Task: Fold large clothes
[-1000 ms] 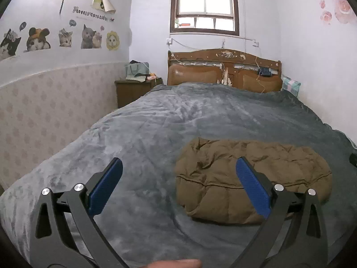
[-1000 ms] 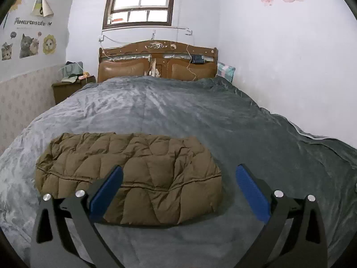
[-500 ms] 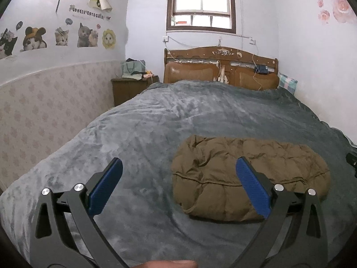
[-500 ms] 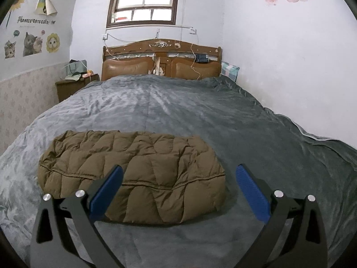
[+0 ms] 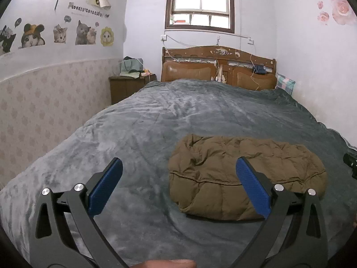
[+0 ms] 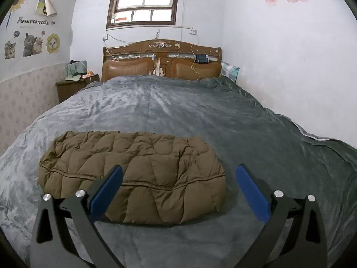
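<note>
A brown quilted down jacket (image 5: 225, 167) lies folded into a compact bundle on the grey blanket of the bed (image 5: 178, 111); it also shows in the right wrist view (image 6: 142, 165). My left gripper (image 5: 178, 176) is open and empty, held above the blanket in front of the bundle's left end. My right gripper (image 6: 178, 178) is open and empty, held above the bundle's near right part. Neither gripper touches the jacket.
A wooden headboard (image 5: 218, 69) stands at the far end below a window (image 5: 200, 6). A nightstand (image 5: 127, 87) with bags stands at the far left. A checked pillow (image 6: 229, 71) lies at the far right. Walls run close along both sides of the bed (image 6: 200, 116).
Both grippers have drawn back and risen a little from the folded jacket, which lies still. Both stay open.
</note>
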Tool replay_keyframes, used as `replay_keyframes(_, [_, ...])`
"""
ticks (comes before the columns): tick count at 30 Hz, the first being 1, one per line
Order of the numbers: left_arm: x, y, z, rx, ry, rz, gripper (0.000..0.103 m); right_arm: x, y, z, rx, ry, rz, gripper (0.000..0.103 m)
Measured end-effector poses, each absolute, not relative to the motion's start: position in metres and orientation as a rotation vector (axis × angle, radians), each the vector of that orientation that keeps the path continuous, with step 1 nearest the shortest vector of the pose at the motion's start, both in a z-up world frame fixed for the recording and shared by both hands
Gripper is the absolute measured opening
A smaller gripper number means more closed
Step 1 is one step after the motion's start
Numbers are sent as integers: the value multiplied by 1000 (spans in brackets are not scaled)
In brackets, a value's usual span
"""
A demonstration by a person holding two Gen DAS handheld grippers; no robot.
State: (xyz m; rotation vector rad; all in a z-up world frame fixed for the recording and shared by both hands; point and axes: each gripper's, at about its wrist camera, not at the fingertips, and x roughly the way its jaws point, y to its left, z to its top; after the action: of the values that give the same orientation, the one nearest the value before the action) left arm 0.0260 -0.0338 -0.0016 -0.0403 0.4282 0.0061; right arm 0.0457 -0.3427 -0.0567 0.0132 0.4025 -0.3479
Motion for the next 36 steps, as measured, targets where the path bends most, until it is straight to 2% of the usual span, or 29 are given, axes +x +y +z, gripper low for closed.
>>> replay_keyframes(36, [22, -43, -2, -9, 428, 30, 100, 47, -344, -57, 4, 410, -342, 101])
